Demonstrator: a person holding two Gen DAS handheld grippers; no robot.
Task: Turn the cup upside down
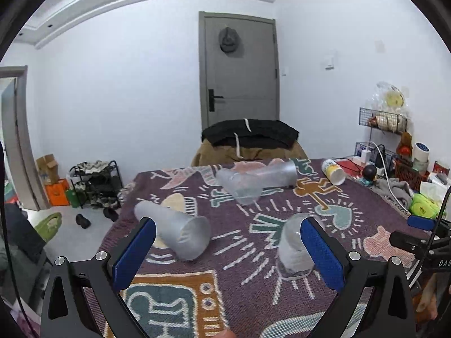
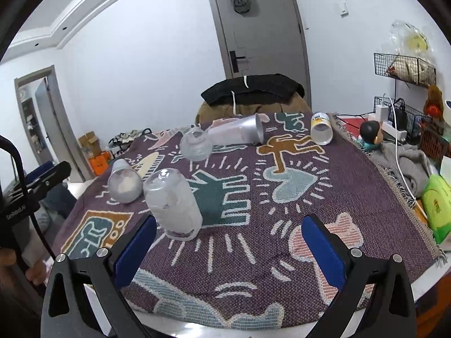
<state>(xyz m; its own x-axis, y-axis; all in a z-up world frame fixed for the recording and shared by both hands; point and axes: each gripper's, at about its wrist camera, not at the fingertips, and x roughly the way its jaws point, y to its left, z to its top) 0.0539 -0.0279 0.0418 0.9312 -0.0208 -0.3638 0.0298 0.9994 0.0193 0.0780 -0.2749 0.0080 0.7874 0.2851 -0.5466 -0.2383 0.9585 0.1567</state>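
Observation:
Several frosted plastic cups are on a patterned purple cloth point(image 1: 253, 281). One cup point(image 1: 293, 250) stands upside down, just inside my left gripper's right finger; it also shows in the right wrist view point(image 2: 174, 205), close to my right gripper's left finger. Another cup point(image 1: 180, 232) lies on its side near my left gripper's left finger, seen too in the right wrist view point(image 2: 125, 181). Two more cups point(image 1: 265, 177) lie tipped farther back. A white and yellow cup point(image 1: 334, 170) lies at the far right. My left gripper point(image 1: 228, 249) and right gripper point(image 2: 229, 249) are open and empty.
A chair draped with black clothing point(image 1: 251, 135) stands behind the table. Clutter lines the right edge: a green pack point(image 2: 439, 205), grey cloth point(image 2: 406, 163), white cable, wire baskets point(image 1: 383, 119). A shoe rack point(image 1: 95, 183) is on the floor at left.

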